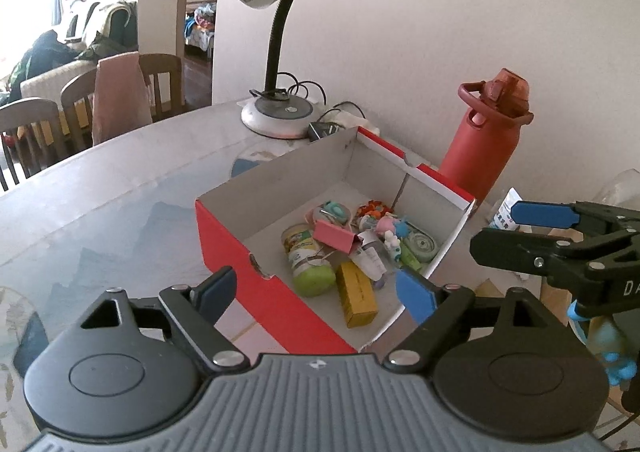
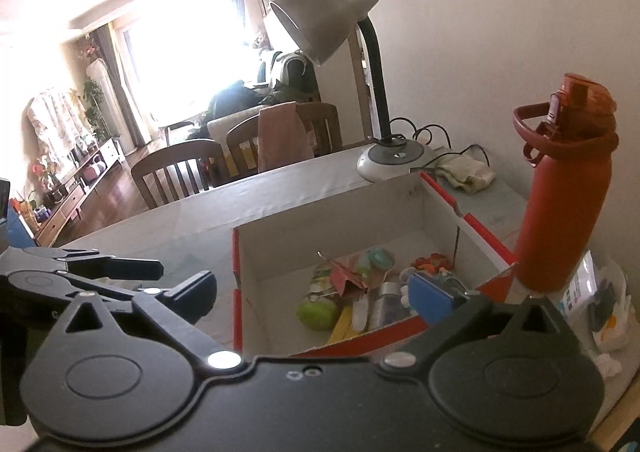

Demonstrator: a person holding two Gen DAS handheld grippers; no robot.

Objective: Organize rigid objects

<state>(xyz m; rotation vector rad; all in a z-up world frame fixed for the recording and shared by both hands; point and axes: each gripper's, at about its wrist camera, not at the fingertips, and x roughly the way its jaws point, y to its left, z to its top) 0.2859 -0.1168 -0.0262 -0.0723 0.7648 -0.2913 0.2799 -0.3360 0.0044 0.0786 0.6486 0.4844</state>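
A red cardboard box (image 1: pixel 224 248) with a white inside stands on the table, also in the right wrist view (image 2: pixel 237 292). It holds several small items: a green-capped jar (image 1: pixel 310 260), a pink binder clip (image 1: pixel 335 237), a yellow box (image 1: pixel 357 294), small toys (image 1: pixel 394 230) and tape rolls. My left gripper (image 1: pixel 316 292) is open and empty above the box's near edge. My right gripper (image 2: pixel 316 292) is open and empty at the box's near side; it also shows in the left wrist view (image 1: pixel 504 228), to the right of the box.
A red water bottle (image 1: pixel 486 140) stands right of the box against the wall. A grey desk lamp (image 1: pixel 276 32) with its cord stands behind the box. A cloth (image 2: pixel 466 170) and packets (image 2: pixel 600 300) lie near the bottle. Wooden chairs (image 2: pixel 180 172) line the table's far side.
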